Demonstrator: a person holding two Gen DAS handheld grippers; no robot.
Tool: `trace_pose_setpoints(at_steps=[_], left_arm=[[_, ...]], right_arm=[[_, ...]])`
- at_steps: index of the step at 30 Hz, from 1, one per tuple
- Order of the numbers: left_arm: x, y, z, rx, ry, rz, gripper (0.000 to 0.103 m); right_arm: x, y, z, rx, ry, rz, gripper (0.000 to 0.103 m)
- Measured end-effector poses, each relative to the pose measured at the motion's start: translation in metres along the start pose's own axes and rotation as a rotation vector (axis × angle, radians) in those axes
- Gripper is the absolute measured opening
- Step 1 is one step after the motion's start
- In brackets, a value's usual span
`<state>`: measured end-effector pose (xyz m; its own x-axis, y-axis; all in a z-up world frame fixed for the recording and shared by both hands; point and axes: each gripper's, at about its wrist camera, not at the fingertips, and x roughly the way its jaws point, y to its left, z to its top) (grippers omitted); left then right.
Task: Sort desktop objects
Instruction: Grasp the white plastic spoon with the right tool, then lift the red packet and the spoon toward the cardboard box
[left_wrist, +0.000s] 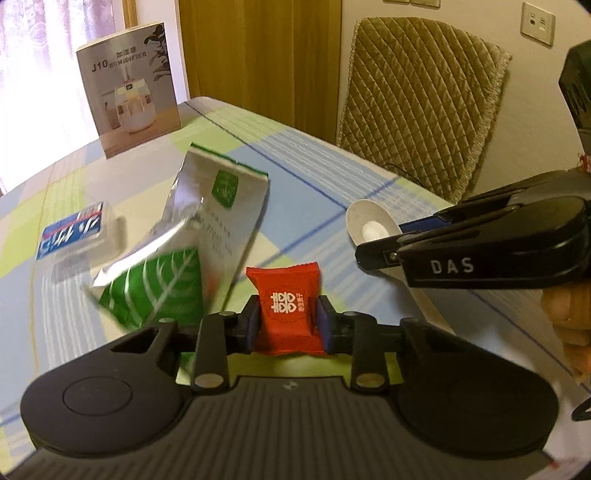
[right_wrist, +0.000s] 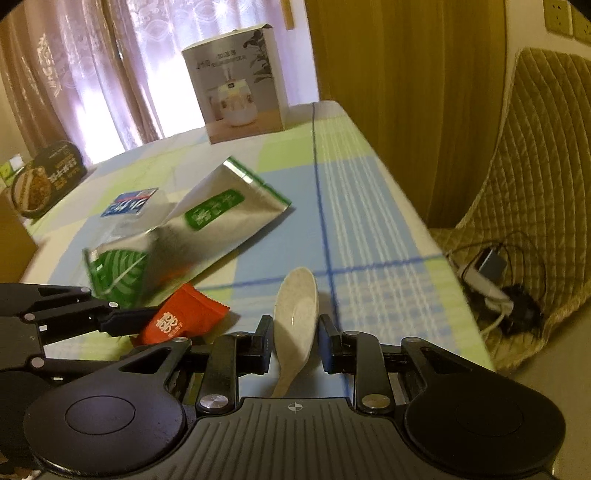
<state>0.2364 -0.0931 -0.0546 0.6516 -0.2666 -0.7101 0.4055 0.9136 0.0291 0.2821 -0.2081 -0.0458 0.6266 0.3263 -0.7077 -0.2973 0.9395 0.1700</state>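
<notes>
- My left gripper (left_wrist: 288, 319) has its two pads pressed against the sides of a small red foil sweet packet with white printed characters (left_wrist: 286, 308), so it stands clamped at 6 o'clock in the left wrist view, ready, I judge, to be carried off for sorting.
- My right gripper (right_wrist: 295, 339) straddles a pale speckled ceramic soup spoon (right_wrist: 297, 306); the left pad looks to touch the bowl, while a thin gap shows at the right, so I cannot tell whether the spoon is truly gripped. Its handle runs back toward me.
- At 10 o'clock from the packet lies a crumpled silver and green foil pouch (left_wrist: 192, 243), propped and tilted, with a blue and white labelled clear box (left_wrist: 74, 230) just beyond it.
- All rest on the bench under a checked blue and green cloth (left_wrist: 306, 184); a humidifier carton (left_wrist: 129, 88) stands upright at 11 o'clock.
</notes>
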Motion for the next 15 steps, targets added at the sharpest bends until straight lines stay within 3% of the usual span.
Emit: trace_pose_setpoints(at_steps=[3, 5, 15], left_arm=[[-0.020, -0.003, -0.017, -0.014, 0.021, -0.001, 0.026], [-0.038, -0.005, -0.033, -0.020, 0.036, 0.007, 0.026], [-0.137, -0.001, -0.125, -0.140, 0.067, 0.069, 0.026]], right_arm=[[-0.013, 0.010, -0.013, 0.004, 0.015, 0.023, 0.022], [-0.022, 0.019, -0.024, 0.011, 0.031, 0.050, 0.005], [-0.065, 0.071, -0.083, -0.038, 0.071, 0.142, 0.004]])
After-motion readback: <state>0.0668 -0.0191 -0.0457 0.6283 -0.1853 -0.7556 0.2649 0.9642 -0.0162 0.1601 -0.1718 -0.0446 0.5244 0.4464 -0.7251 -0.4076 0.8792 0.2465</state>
